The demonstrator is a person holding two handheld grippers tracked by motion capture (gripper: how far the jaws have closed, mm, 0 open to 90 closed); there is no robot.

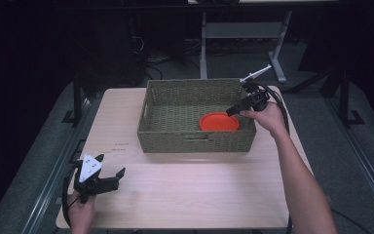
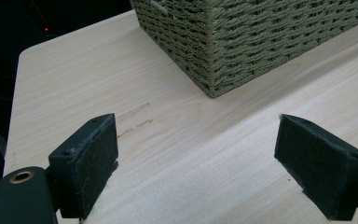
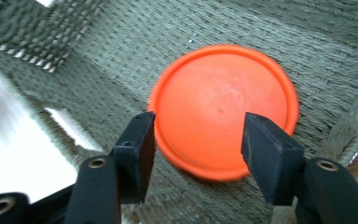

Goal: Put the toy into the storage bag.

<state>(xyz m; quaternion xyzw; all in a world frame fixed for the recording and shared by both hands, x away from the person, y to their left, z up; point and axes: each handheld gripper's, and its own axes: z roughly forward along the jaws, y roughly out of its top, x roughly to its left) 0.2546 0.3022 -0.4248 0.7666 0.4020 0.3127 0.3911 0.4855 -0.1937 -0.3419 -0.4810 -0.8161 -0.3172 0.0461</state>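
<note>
Right gripper (image 3: 198, 149): jaws parted, nothing between them; poised over the flat round orange plastic disc (image 3: 223, 109), w/ the disc showing in the gap. In high view the right gripper (image 1: 233, 110) sits at the basket's right wall, tips pointing down and in.

Disc location: lies flat on the floor of the rectangular olive-green woven basket (image 1: 195, 141), in the near-right part, close to front wall; high view shows the disc (image 1: 219, 122) there too.

Contact: can't tell if the pads (image 3: 140, 144) touch the disc – right gripper view is a bit blurred; looks like just above it, not clamped.

Left gripper (image 1: 118, 176): wide open, empty, low over the light wood table (image 1: 185, 195) at near-left corner, well apart from the basket. Its own view has both pads (image 2: 86, 158) spread over bare tabletop, basket corner (image 2: 242, 42) ahead.

Basket contents: the disc, nothing else seen inside.

Progress (judgement): disc is in the basket, so either placing is basically done w/ the jaws clear of it, or a pick-out is about to begin; pics alone don't settle which.

Left to do: if placing – only lift the right gripper clear. If picking – close on the disc rim, lift over the wall.

Risk: flat disc gives little edge to grab; jaws may slip off.
</note>
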